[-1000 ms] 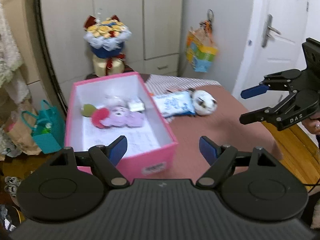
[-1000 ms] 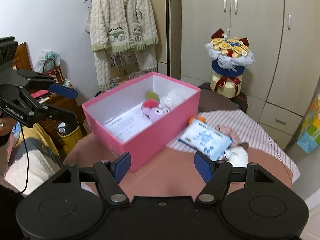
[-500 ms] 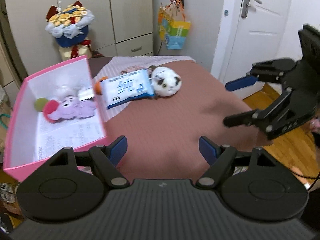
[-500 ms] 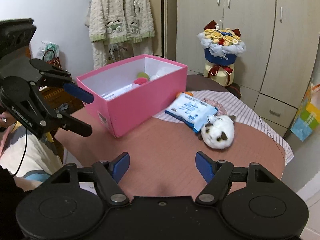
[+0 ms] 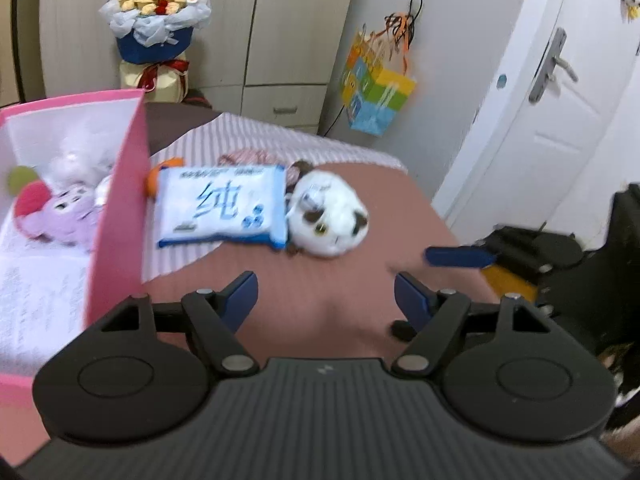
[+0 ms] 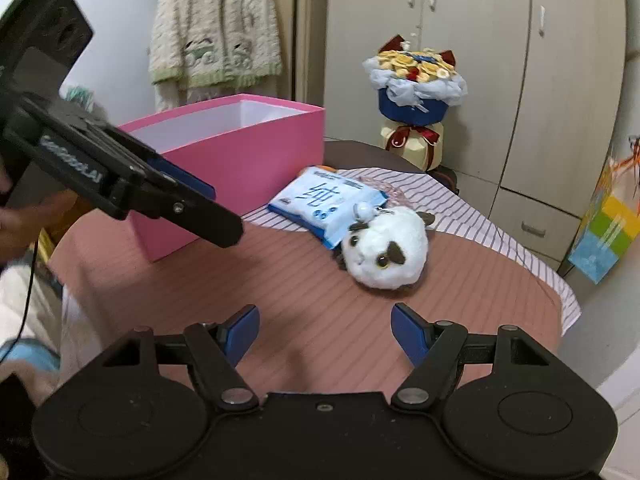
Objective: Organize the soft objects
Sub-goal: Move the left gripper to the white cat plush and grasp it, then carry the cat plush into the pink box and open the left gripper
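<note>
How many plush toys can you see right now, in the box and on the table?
2 for certain: a purple plush inside the pink box and a white plush on the table beside the wipes pack. Blurred shapes in the box may be more.

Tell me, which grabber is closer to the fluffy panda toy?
Hard to call. The panda toy lies just ahead of the open right gripper; the open left gripper, its jaws just closing, faces it similarly close. Neither touches it.

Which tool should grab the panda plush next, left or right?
Probably the right tool: its open fingers point almost straight at the panda plush, with bare tabletop between. The left tool, also open and empty, sits nearer the pink box, better placed to receive there.
</note>
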Available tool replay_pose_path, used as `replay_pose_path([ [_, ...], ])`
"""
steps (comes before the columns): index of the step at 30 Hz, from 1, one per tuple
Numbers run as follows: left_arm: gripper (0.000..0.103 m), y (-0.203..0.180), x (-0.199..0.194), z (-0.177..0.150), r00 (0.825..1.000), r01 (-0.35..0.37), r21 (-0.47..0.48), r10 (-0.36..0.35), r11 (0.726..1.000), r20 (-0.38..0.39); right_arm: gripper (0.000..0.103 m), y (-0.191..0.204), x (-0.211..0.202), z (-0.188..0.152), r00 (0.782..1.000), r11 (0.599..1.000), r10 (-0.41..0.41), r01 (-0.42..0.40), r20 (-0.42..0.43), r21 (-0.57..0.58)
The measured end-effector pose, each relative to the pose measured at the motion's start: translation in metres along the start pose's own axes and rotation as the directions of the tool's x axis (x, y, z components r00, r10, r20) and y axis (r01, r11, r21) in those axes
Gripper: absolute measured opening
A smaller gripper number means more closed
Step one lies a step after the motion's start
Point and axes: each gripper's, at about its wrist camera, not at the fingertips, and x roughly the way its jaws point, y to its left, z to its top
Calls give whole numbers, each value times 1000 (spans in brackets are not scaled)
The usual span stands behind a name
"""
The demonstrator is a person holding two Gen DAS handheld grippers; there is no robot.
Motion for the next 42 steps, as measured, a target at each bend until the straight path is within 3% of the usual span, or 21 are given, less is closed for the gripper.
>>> replay_pose_path([
  [3, 68, -4, 14, 7, 1000, -2, 18, 2, 1000, 20, 78, -12, 21, -1, 999, 999, -32, 32, 25, 24],
  [6, 68, -2, 25, 13, 998, -18, 11, 18, 1000, 53, 78, -18, 45, 2, 999, 999, -46, 46, -11, 3],
  [10, 68, 4, 49, 22, 999, 14, -23, -13, 1000, 47, 82, -28, 66, 8, 998, 998, -61, 61, -35, 12],
  [15, 66, 2, 80, 29, 999, 28, -34, -27, 999, 44, 81, -47, 85, 9, 997, 995, -45, 50, -56, 91],
  [21, 62, 5, 105, 32, 999, -4, -69, 7, 998, 37, 80, -58, 105, 14, 999, 990, -5, 13, -54, 142],
  [27, 61, 6, 112, 39, 1000, 13, -96, -10, 995, 26, 80, -64, 116, 17, 1000, 985, -2, 7, -26, 170],
  [29, 59, 7, 111, 38, 1000, 18, -103, -16, 994, 20, 74, -61, 115, 17, 1000, 987, 0, 2, -12, 160],
  [37, 56, 0, 102, 32, 1000, 23, -100, -22, 995, 4, 67, -40, 103, 11, 995, 990, -99, 98, 0, 101],
  [42, 54, -11, 91, 26, 999, 45, -73, -47, 996, -22, 67, -36, 90, 7, 995, 984, -98, 98, -10, 151],
])
